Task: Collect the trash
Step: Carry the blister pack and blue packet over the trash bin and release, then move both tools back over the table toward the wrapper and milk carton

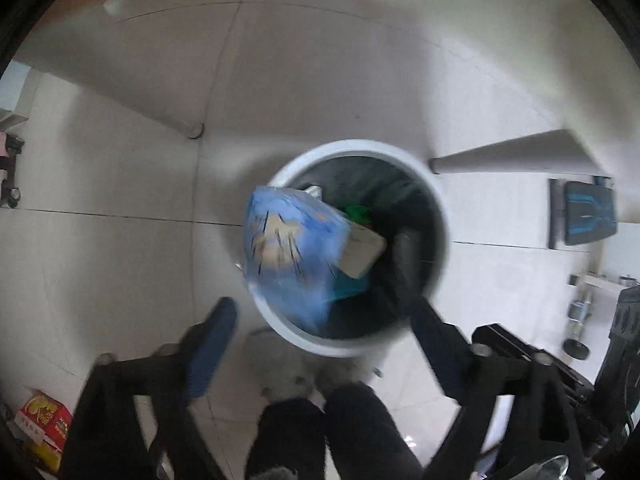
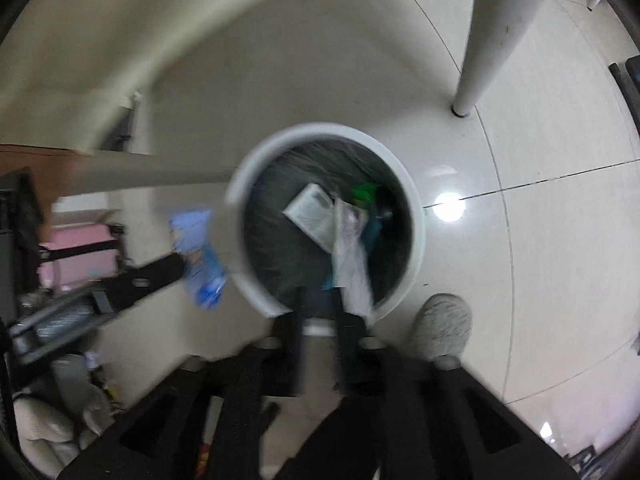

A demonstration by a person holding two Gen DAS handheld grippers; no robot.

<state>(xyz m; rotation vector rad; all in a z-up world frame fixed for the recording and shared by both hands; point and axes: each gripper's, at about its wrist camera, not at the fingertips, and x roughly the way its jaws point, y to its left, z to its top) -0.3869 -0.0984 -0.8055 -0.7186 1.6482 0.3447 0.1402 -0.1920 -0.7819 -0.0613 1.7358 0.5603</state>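
Observation:
A white round trash bin with a black liner stands on the tiled floor right below both grippers. My left gripper is open wide, and a blurred blue snack bag hangs loose over the bin's near rim, clear of both fingers. In the right wrist view my right gripper stands partly open over the bin. A crumpled white wrapper hangs just beside its right finger, not pinched. A white carton and something green lie inside the bin.
A white table leg stands beyond the bin, another leg's foot at far left. A person's grey shoe is beside the bin and dark trouser legs below. A pink case and a red-yellow box sit at the left.

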